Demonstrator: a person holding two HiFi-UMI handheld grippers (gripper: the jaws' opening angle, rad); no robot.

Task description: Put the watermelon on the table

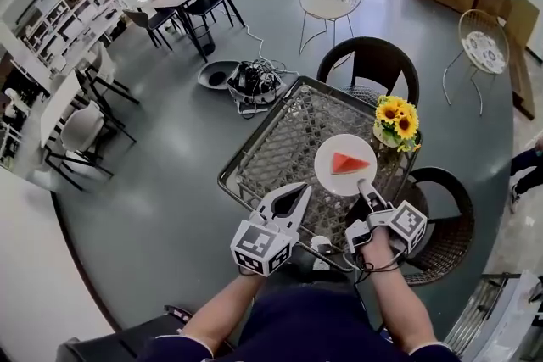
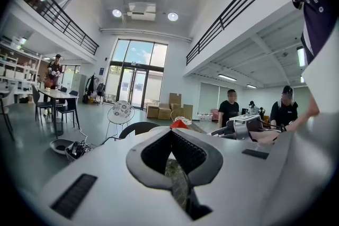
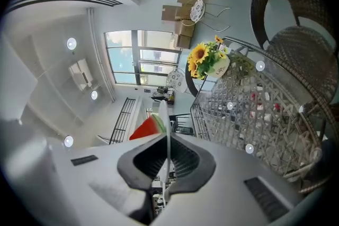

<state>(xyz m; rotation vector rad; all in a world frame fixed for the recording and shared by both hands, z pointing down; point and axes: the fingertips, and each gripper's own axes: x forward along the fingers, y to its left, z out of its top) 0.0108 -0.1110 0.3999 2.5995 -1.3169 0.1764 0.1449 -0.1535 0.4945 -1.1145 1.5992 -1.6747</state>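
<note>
A red watermelon slice [image 1: 348, 163] lies on a round white plate [image 1: 338, 183] over the wire-mesh table [image 1: 270, 150]. My right gripper [image 1: 363, 185] is shut on the plate's near rim. In the right gripper view the plate [image 3: 163, 114] runs edge-on between the jaws of that gripper [image 3: 167, 136], with the watermelon [image 3: 145, 128] on its left. My left gripper [image 1: 305, 189] lies flat just left of the plate, its fingertips together and nothing between them. Whether it touches the rim I cannot tell. In the left gripper view the watermelon [image 2: 180, 124] peeks over the tips of the left gripper [image 2: 171, 131].
A pot of sunflowers [image 1: 397, 121] stands on the table's far right corner, close behind the plate. Dark wicker chairs sit behind the table [image 1: 373, 64] and at its right [image 1: 443, 216]. A cable heap [image 1: 250, 82] lies on the floor beyond. People [image 2: 229, 108] stand further off.
</note>
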